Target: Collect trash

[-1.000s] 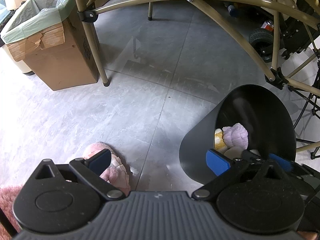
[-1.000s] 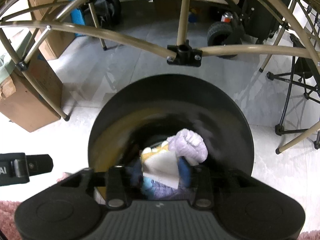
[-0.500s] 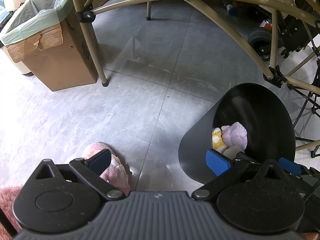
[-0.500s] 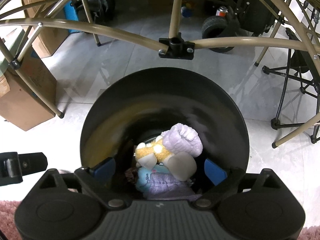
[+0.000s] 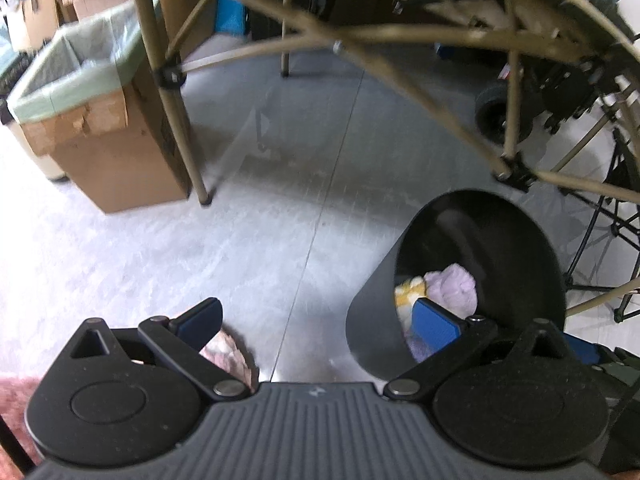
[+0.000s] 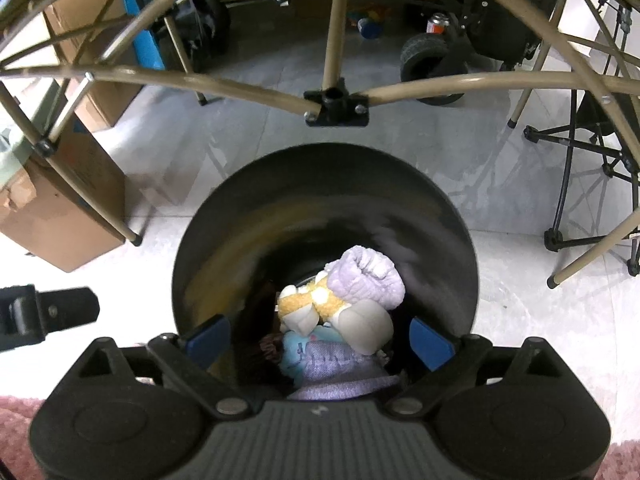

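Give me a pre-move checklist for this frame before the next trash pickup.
1. Right gripper free of trash: ok, jaws just opened, nothing between the pads.
2. Dropped pieces inside black bin: ok.
3. Left gripper open and empty: ok.
4. Pink fluffy item on the floor reachable by left gripper: ok, just under its left finger.
5. Bin upright: ok.
6. More trash elsewhere: cannot tell.

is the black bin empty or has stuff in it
Not empty: the black bin holds a pile of soft items at the bottom, well below its rim.
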